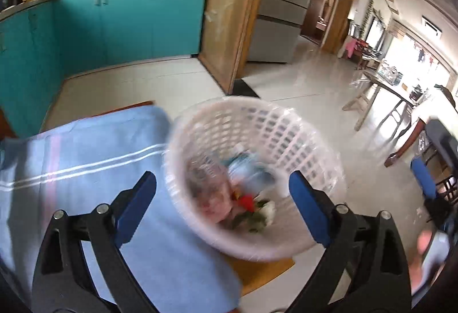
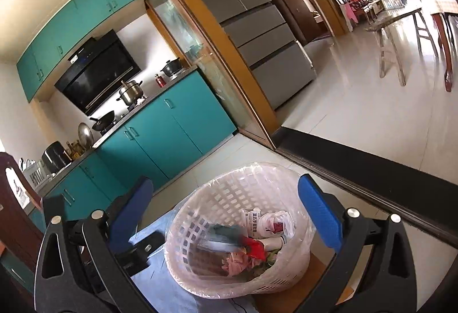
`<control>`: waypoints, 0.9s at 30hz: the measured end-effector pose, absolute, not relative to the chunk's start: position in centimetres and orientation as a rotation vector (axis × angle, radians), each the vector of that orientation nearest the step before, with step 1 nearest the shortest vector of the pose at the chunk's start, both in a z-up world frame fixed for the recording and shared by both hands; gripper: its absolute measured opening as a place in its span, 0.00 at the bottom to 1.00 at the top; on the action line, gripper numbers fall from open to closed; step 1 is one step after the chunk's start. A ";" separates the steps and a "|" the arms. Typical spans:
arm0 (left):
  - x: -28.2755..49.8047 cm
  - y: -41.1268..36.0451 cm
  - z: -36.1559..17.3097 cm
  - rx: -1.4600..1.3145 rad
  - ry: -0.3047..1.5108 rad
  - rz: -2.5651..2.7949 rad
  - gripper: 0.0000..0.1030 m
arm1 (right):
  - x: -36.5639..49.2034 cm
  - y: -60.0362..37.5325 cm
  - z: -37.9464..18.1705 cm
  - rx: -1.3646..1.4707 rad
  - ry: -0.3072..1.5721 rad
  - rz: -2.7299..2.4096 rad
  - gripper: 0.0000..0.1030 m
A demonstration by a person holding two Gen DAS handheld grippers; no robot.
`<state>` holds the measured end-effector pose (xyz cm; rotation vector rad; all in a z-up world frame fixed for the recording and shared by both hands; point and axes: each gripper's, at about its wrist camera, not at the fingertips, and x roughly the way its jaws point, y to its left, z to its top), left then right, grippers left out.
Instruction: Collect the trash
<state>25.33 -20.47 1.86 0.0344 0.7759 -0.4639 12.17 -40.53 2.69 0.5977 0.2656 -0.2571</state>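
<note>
Left gripper (image 1: 222, 188): jaws spread wide, nothing between the pads, released. Its 2 blue fingers (image 1: 137, 208) frame the basket (image 1: 286, 124) from above, so the basket sits just ahead of and below the tips, slightly right of centre. This view is motion-blurred.

Right gripper (image 2: 226, 197): also spread wide and empty, released. The same basket (image 2: 229, 190) lies between and just beyond its fingers (image 2: 320, 215), low in the frame. No pad touches the rim in either view.

Basket: white plastic lattice, lined with a clear bag (image 2: 300, 227) folded over the rim. Inside is the trash (image 2: 252, 238): a white printed packet, a crumpled white bag, something red, some pinkish scraps and a teal piece. In the left view the same pile (image 1: 243, 207) reads as red, pink and white blur.

The basket stands on a wooden table (image 1: 263, 270), touching the edge of a light blue cloth (image 1: 94, 164) with white stripes that covers the table's left part. In the right view a black piece of the other gripper (image 2: 143, 251) lies over that cloth, just left of the basket.

Further out: teal cabinets (image 2: 171, 130), pots on the stove, grey fridge (image 2: 257, 35), pale tiled floor (image 1: 300, 78).
</note>
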 end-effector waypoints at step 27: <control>15.4 2.5 -1.2 -0.103 0.728 0.009 0.97 | 16.3 -18.2 -2.5 0.098 0.594 0.067 0.96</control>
